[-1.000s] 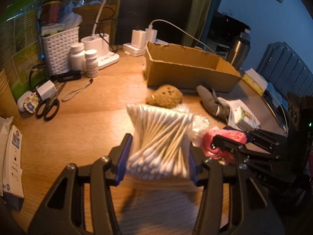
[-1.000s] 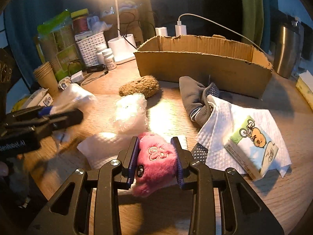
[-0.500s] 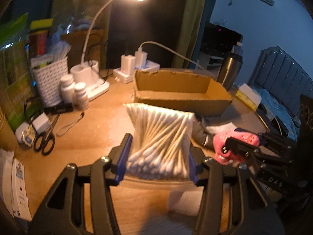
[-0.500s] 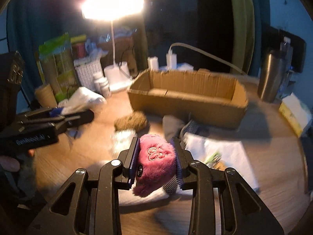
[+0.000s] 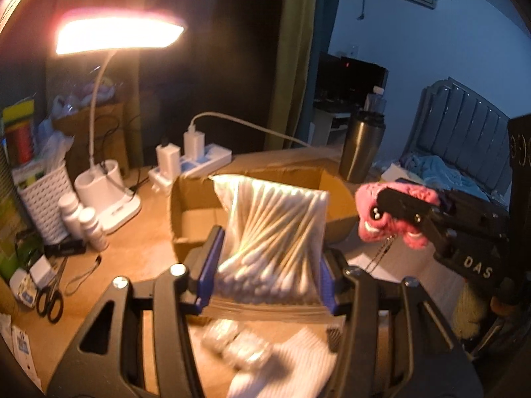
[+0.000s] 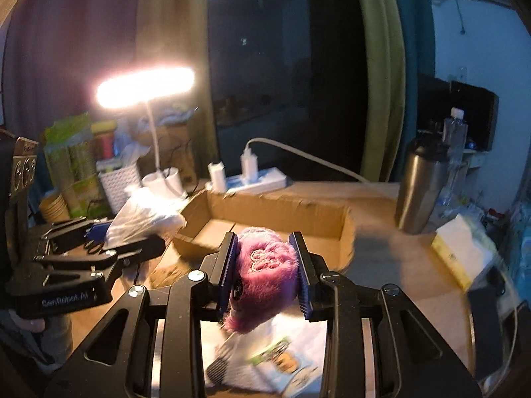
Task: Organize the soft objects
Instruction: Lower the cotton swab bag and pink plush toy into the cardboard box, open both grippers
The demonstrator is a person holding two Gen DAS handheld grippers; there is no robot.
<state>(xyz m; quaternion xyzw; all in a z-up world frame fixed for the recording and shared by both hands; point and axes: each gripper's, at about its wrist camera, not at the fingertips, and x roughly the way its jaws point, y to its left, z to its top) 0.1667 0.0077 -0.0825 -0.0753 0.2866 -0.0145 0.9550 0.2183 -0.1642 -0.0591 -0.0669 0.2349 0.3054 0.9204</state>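
Now, left gripper: I have the left gripper [image 5: 268, 277] closed on a clear bag of cotton swabs [image 5: 272, 232], its blue pads pressed into both sides of the bag, which stands up between them.
Right gripper: my right gripper [image 6: 265, 273] is clamped on a pink plush toy [image 6: 265, 265], squeezed between the pads, with its lower end hanging below them; in the left view a thin chain dangles under it.
Where both loads are: both are held in the air short of the cardboard box [image 5: 195, 219]; in the left view the box sits at 12 o'clock behind the swabs, and the plush hangs at 3 o'clock from them, near its right wall.
Box: open-topped, and the part of its floor I can see looks bare.
Step, as I judge it: carrying both soft items to the box, with release not yet begun.
Next move: I need to carry each load over the rim, keep the two grippers apart, lower them and only then open.
Left on the table: a white cloth [image 5: 292, 364] at 6 o'clock below the left gripper, blurred; it probably goes later.
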